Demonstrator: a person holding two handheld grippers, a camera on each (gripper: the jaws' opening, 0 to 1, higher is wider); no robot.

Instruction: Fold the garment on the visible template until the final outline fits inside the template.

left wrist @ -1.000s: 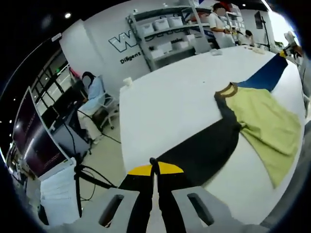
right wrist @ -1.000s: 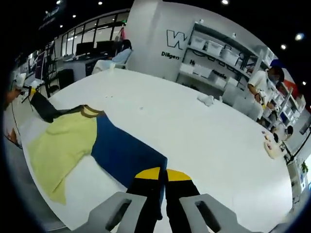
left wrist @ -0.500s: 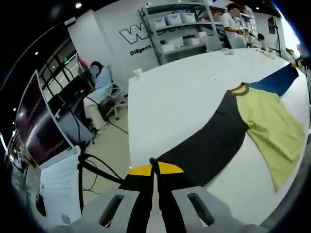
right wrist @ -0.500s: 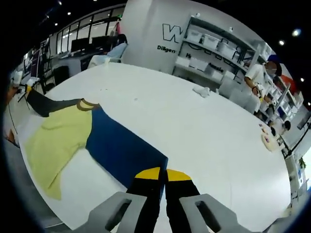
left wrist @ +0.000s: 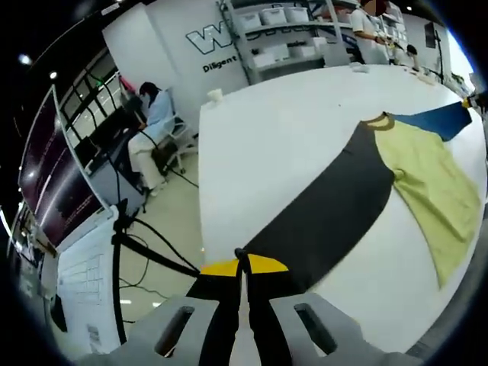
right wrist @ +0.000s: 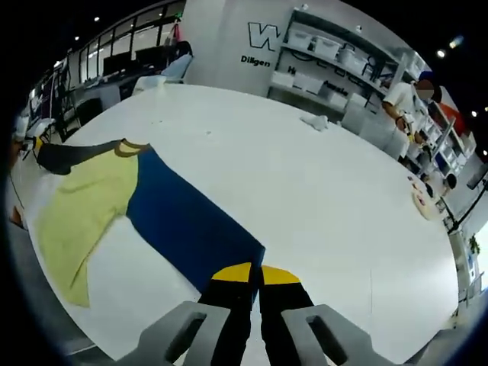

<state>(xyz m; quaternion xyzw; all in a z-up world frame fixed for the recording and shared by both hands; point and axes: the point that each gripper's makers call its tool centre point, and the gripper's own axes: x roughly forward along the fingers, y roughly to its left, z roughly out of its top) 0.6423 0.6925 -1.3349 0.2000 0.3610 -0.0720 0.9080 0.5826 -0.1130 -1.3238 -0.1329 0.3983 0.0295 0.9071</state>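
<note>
The garment (left wrist: 415, 179) is a long-sleeved shirt with a yellow-green body, one dark grey sleeve (left wrist: 335, 210), one navy blue sleeve (right wrist: 187, 225) and a brown-trimmed collar (right wrist: 131, 144). It lies spread on the white worktop (right wrist: 305, 191), both sleeves stretched out away from the body.

Left gripper (left wrist: 241, 263): in the left gripper view its jaws are pressed together on the yellow-banded cuff of the dark grey sleeve, at the worktop edge nearest the camera. From the cuff the sleeve runs in a straight band across the worktop to the collar. The yellow-green body lies beyond the collar end of the sleeve, toward the right of this view, with the navy sleeve extending past it.

Right gripper (right wrist: 256, 271): in the right gripper view its jaws are pressed together on the yellow-banded cuff of the navy blue sleeve. The sleeve runs from the cuff back to the collar; the yellow-green body lies beside it on the worktop, and the dark grey sleeve continues beyond the collar toward the far worktop edge.

Surroundings: beyond the worktop stand a shelving rack (right wrist: 335, 72) with white bins, a wall with lettering, a seated person (left wrist: 152, 122) at a desk and a standing person (right wrist: 404, 103).
</note>
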